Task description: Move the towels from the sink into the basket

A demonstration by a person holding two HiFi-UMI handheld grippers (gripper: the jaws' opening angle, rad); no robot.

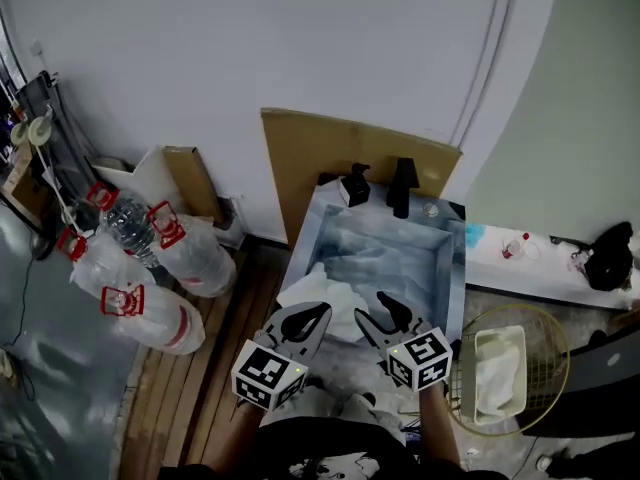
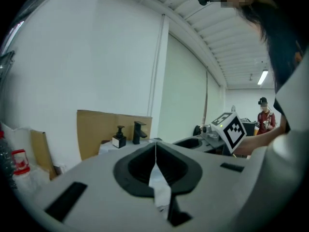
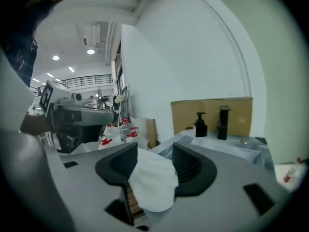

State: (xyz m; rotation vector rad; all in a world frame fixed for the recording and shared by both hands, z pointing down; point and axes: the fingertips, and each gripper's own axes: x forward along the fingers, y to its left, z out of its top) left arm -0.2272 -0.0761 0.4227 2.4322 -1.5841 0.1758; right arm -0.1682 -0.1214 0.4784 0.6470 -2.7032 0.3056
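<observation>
By the sink's (image 1: 457,260) near edge, the left gripper (image 1: 318,315) is closed, while the right gripper (image 1: 378,313) stands apart around a towel (image 1: 325,293).

No words, brands or numbers can be read. The red labels (image 1: 166,226) on the plastic bottles (image 1: 195,258) are too blurred to be made out. Only black-and-white square patterns are carried by the left gripper (image 1: 318,314) and right gripper (image 1: 383,314).

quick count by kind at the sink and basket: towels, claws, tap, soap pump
Towels: 2, one over the sink's front edge, one in the basket
Claws: 2, left, right
Tap: 1
Soap pump: 1
Total: 6
</observation>
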